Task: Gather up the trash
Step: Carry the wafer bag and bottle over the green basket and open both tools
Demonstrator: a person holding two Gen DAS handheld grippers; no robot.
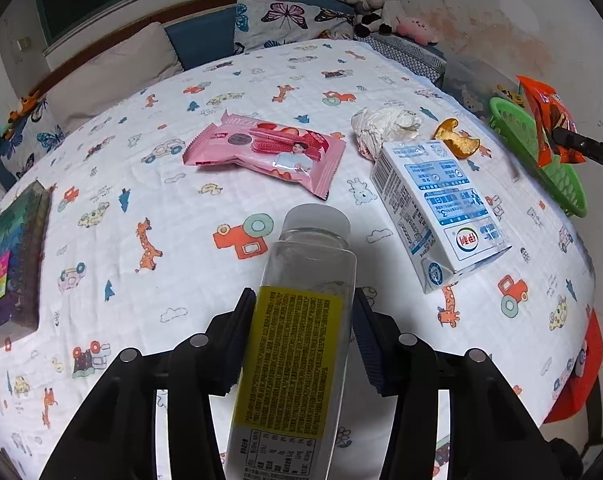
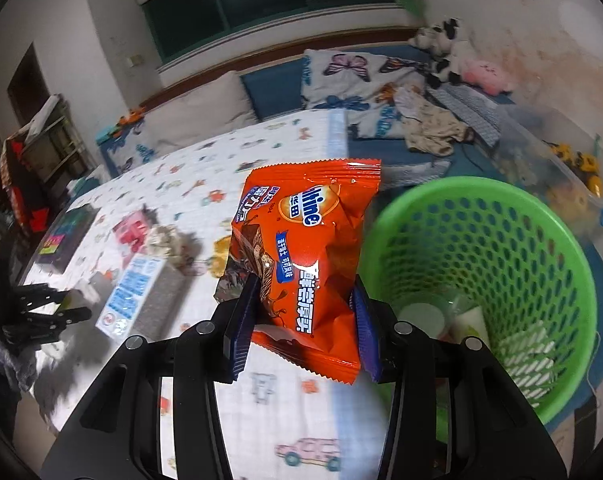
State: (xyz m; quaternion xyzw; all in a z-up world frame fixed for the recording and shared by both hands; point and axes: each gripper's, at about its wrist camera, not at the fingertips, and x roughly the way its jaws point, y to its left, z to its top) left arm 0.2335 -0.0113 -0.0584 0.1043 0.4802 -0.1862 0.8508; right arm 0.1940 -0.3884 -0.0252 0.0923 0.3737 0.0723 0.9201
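Around the clear plastic bottle with yellow label (image 1: 297, 320) on the cartoon-print bedsheet (image 1: 141, 184): pink snack wrapper (image 1: 265, 154), white-blue milk carton (image 1: 433, 208), crumpled tissue (image 1: 381, 126). Left gripper (image 1: 301, 336) pads flank the bottle, contact unclear. Right gripper (image 2: 301, 320) clamps orange snack packet (image 2: 301, 256) beside green mesh basket (image 2: 489, 280).

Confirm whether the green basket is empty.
No, the green basket already holds a few pale pieces of trash at its bottom.
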